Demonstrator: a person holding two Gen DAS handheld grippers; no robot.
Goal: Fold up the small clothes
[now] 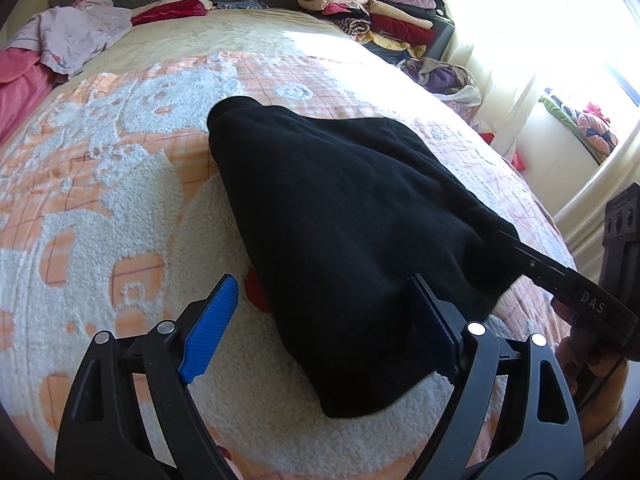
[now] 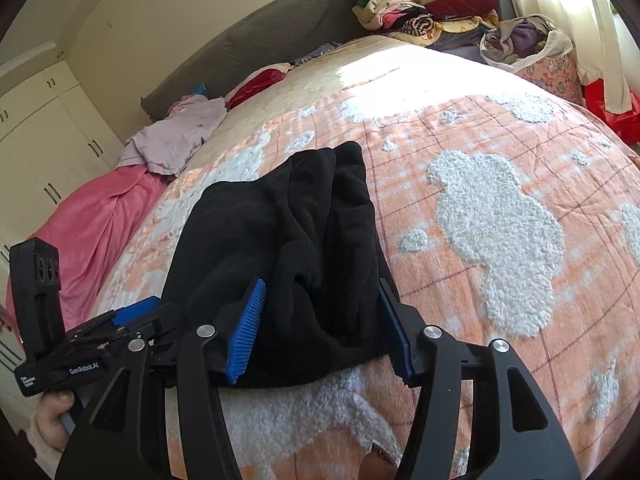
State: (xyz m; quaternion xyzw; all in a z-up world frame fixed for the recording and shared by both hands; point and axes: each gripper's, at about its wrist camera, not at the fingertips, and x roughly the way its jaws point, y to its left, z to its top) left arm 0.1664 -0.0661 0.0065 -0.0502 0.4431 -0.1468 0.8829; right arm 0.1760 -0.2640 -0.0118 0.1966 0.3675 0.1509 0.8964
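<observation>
The black garment [image 1: 340, 216] lies bunched mid-bed on the orange blanket [image 1: 120, 208], looking soft, light and floppy — best pinched at a near hem corner — with left gripper [image 1: 324, 320] and right gripper [image 2: 320, 328] jaws wide open, holding nothing

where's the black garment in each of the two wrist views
Left wrist: the black garment fills the centre, running from upper left to the lower middle between the open left tongs.
Right wrist: the same garment sits centre-left, its near edge between the open right tongs.
Shared landmark: the stack of folded clothes at the far corner of the bed.
</observation>
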